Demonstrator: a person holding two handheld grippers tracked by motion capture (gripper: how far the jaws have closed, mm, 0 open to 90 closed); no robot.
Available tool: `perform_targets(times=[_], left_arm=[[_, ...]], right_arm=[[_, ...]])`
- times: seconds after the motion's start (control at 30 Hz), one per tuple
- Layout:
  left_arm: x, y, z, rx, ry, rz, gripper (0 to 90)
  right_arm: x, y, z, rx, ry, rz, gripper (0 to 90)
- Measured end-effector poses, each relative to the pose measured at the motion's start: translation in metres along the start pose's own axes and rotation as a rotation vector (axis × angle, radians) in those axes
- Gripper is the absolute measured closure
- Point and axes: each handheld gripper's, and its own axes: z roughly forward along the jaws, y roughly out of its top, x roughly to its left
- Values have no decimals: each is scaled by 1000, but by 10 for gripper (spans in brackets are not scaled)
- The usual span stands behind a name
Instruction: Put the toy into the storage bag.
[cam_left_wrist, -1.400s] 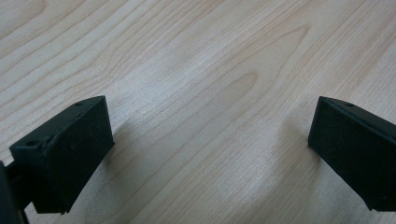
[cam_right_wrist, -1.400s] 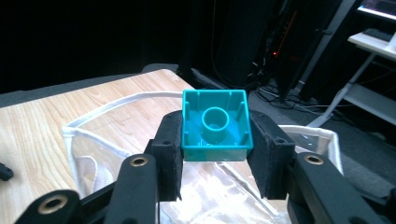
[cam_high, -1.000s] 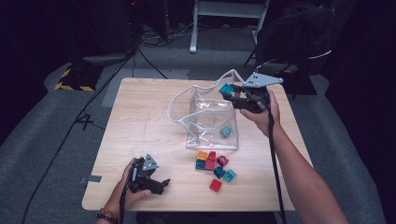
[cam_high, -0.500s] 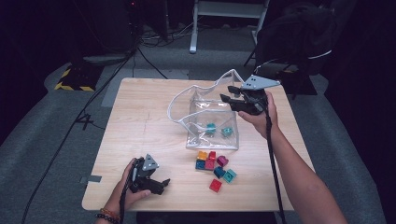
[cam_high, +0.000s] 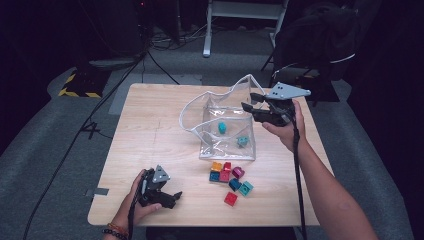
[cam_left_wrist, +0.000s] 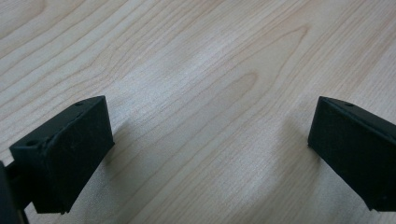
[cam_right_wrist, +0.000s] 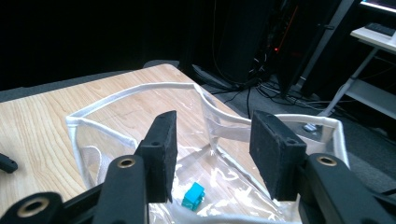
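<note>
A clear plastic bag (cam_high: 216, 106) with white trim stands open at the middle of the wooden table (cam_high: 150, 125). Two teal blocks (cam_high: 222, 127) (cam_high: 243, 141) lie inside it. My right gripper (cam_high: 248, 101) hovers open over the bag's right rim with nothing between its fingers. In the right gripper view the right gripper (cam_right_wrist: 212, 135) looks down into the bag (cam_right_wrist: 140, 91), where a teal block (cam_right_wrist: 193, 196) lies on the bottom. My left gripper (cam_high: 175, 199) rests open at the table's front left. In the left gripper view that gripper (cam_left_wrist: 210, 140) spans bare wood.
Several loose blocks lie just in front of the bag: orange (cam_high: 216, 166), red (cam_high: 226, 172), magenta (cam_high: 238, 172), blue (cam_high: 234, 184), teal (cam_high: 245, 188) and another red (cam_high: 230, 199). Dark floor, cables and a chair (cam_high: 320, 40) surround the table.
My right gripper held a teal block above the bag a second ago. It has opened, and the block has dropped into the bag. The left gripper has stayed put.
</note>
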Motion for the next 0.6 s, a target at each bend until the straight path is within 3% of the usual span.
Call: perform_targets(times=[0.3, 0.6], left_arm=[[0, 0, 0, 0, 0, 0, 2], [0, 0, 0, 0, 0, 0, 2]], right_arm=[[-3, -2, -21, -3, -9, -8, 501], [2, -9, -34, 16, 1, -46, 480]])
